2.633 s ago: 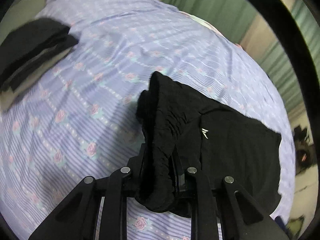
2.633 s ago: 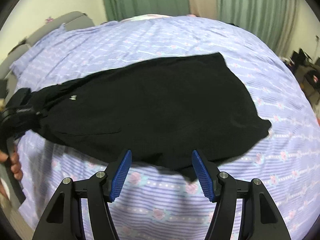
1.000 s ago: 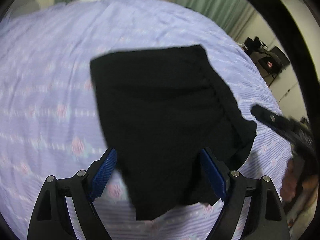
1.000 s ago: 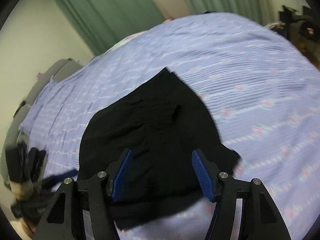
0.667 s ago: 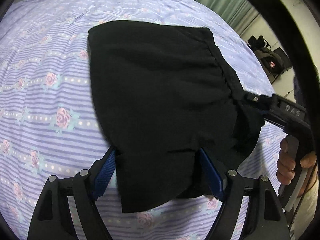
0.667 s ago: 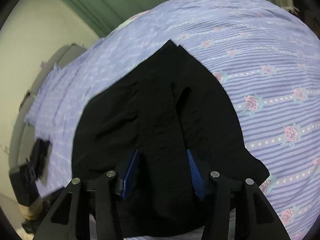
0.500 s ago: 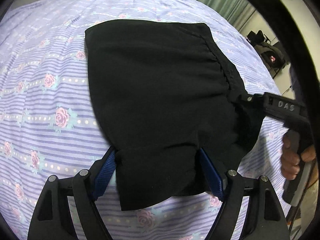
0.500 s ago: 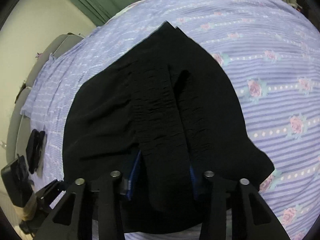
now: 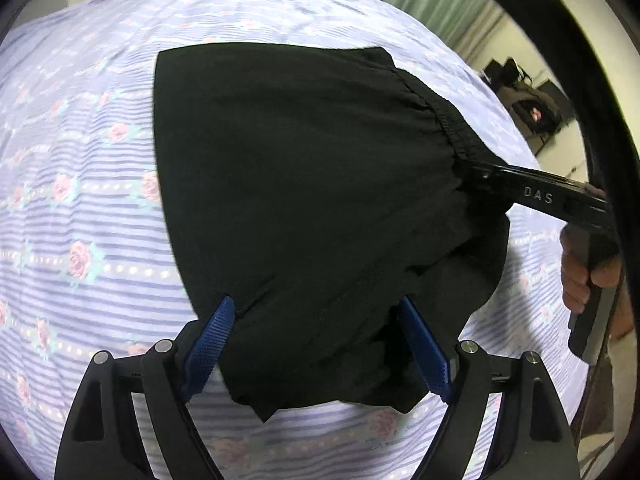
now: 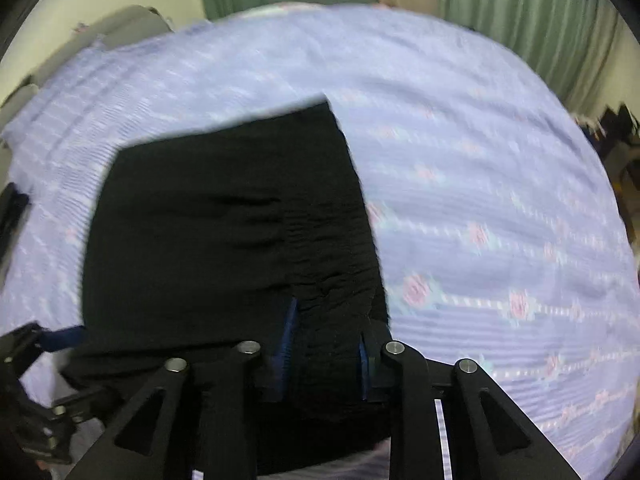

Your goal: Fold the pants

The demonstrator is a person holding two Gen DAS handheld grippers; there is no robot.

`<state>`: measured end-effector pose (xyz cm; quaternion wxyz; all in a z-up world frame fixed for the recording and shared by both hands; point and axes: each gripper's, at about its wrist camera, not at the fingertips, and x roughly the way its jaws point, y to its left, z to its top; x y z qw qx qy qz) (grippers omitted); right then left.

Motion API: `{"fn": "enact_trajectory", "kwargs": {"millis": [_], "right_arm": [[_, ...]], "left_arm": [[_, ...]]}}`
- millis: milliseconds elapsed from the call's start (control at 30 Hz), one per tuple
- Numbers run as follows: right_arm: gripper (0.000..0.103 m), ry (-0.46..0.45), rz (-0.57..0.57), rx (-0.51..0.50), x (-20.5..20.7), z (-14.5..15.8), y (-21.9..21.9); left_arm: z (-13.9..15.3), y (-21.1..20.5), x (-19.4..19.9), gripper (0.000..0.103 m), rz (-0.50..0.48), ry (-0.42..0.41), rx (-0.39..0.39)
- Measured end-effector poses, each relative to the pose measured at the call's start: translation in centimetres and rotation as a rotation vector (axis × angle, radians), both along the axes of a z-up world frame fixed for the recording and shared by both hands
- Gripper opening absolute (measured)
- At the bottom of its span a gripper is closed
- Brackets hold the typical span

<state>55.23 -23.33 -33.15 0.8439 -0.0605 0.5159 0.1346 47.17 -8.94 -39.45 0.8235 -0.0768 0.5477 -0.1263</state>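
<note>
The black pants (image 9: 304, 184) lie folded over on the bed, elastic waistband along the right side. My left gripper (image 9: 316, 340) is open, its blue pads (image 9: 208, 340) on either side of the near hem, with cloth lying between them. My right gripper (image 10: 324, 344) is shut on the waistband of the pants (image 10: 224, 240). In the left wrist view it shows as a black bar marked DAS (image 9: 536, 196) that enters the waistband edge from the right. The left gripper shows at the lower left of the right wrist view (image 10: 36, 360).
The bed is covered by a lilac striped sheet with pink roses (image 9: 76, 216). Green curtains (image 10: 520, 8) hang behind it. A grey headboard (image 10: 120, 24) is at the far left. Dark bags and clutter (image 9: 532, 108) lie on the floor past the bed's right edge.
My right gripper has closed on the waistband and its view has swung, now blurred. My left gripper has stayed open around the near hem and moved in slightly closer.
</note>
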Motion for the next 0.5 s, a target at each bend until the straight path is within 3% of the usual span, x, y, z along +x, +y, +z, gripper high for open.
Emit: {"fn": "enact_trajectory", "kwargs": {"millis": [33, 67, 133, 233, 367, 500], "right_arm": [[0.045, 0.004, -0.018, -0.002, -0.1, -0.3, -0.7], [0.068, -0.002, -0.041, -0.013, -0.2, -0.3, -0.9], [0.083, -0.036, -0.117, -0.056, -0.8, 0.0, -1.7], [0.083, -0.080, -0.187, -0.030, -2.5, 1.9, -2.3], [0.083, -0.189, -0.232, -0.141, -6.1, 5.0, -1.0], [0.083, -0.220, -0.235, -0.162, -10.5, 7.7, -0.3]], "left_arm": [[0.0, -0.2, -0.1, 0.084, -0.009, 0.000, 0.011], [0.0, -0.4, -0.2, 0.085, -0.018, -0.005, 0.018], [0.2, -0.3, -0.7, 0.085, -0.030, 0.005, 0.015], [0.9, 0.3, -1.8, 0.085, -0.021, 0.024, -0.005], [1.3, 1.8, -5.0, 0.087, -0.011, 0.117, -0.077], [3.0, 3.3, -8.8, 0.087, 0.003, 0.136, -0.069]]}}
